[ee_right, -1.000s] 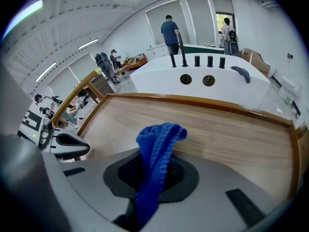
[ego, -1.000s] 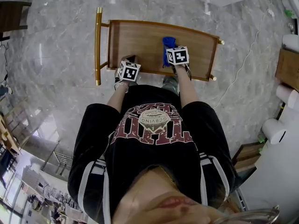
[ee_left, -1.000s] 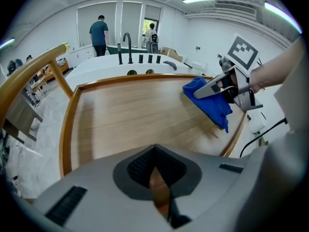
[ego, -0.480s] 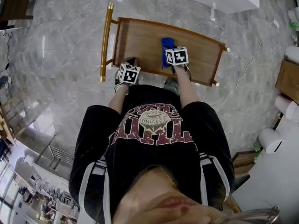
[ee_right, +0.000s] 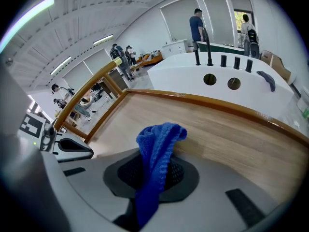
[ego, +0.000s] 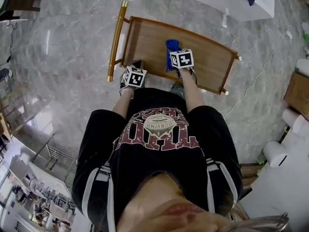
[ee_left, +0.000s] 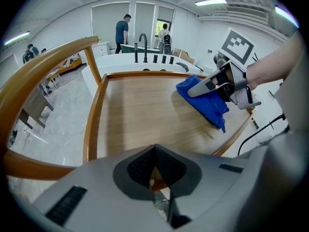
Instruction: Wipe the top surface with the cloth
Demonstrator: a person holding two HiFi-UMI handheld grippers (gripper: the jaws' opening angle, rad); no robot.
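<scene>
Drifted slightly left, the right gripper (ego: 182, 59) pinched the blue knitted cloth (ee_right: 157, 144) mid-wipe on the wooden cart top (ego: 145, 42), another sweep likely due; left gripper (ee_left: 154, 170) sat closed, empty.

My left gripper (ego: 135, 65) sits close in front of my torso, left forearm (ego: 120, 102) bent short, its jaws pressed together with nothing between them. My right gripper (ego: 173, 50) reaches farther forward on a straighter right forearm (ego: 193, 93), its jaws clamped on the blue cloth (ee_right: 157, 149).
</scene>
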